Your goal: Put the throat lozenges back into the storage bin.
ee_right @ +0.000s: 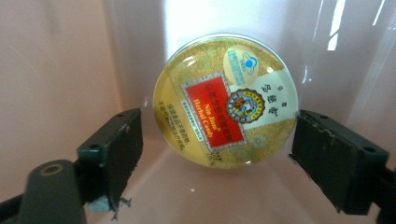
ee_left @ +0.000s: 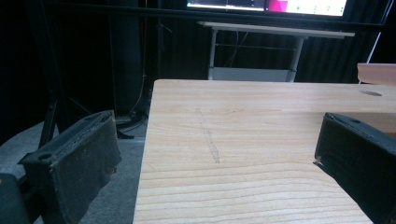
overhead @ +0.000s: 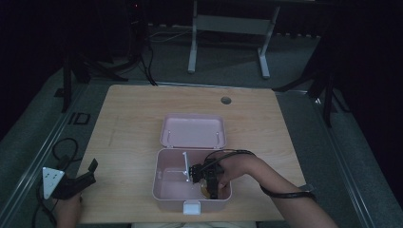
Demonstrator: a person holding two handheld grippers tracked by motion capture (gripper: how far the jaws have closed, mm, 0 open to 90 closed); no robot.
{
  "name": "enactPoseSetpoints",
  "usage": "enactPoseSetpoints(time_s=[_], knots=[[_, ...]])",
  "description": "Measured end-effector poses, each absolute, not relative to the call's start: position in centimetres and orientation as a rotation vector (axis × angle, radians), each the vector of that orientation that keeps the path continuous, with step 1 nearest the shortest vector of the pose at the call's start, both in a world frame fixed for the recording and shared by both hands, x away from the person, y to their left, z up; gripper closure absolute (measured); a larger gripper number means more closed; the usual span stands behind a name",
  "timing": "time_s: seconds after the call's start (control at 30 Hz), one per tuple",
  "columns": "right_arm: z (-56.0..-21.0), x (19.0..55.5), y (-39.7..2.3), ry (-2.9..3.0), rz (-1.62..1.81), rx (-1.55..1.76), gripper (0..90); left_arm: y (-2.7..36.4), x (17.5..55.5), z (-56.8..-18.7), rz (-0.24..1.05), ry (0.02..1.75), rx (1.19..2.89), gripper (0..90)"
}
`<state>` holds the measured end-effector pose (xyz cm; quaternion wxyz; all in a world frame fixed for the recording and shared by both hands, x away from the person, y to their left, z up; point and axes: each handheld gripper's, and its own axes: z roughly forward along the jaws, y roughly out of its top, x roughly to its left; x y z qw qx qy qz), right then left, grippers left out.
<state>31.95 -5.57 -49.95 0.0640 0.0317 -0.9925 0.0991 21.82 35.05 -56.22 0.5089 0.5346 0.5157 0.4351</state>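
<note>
My right hand-held gripper point(ee_right: 210, 154) is down inside the open pink box point(overhead: 161, 187), jaws spread wide either side of the round candy tin point(ee_right: 226, 100) without touching it. My left hand-held gripper point(overhead: 78, 183) rests well left of the box, jaws wide apart, holding nothing.

We take this for a lab or recording studio rather than a home. Our wooden table point(overhead: 142, 118) stands alone on grey carpet point(overhead: 361, 152), ringed by dark curtains and black stand legs point(overhead: 328, 90). Cables point(overhead: 147, 61) trail across the floor behind it. A white-framed adjustable desk point(overhead: 228, 28) stands farther back, and in the left gripper view lit monitors point(ee_left: 266, 4) glow above it. The table has a round cable hole point(overhead: 226, 100), as office desks do.
</note>
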Motion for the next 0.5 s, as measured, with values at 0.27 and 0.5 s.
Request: enactPoseSetpoints(time_s=[0.27,0.5], knots=[[-47.4,32.0,-6.1,-3.017,0.168,0.105,14.9,35.0,21.8,-56.2,1.050,1.242,1.290,0.4],[-43.7,32.5,-7.2,-3.065,-0.074,0.059,13.3,35.0,21.8,-56.2,1.050,1.243,1.291,0.4]])
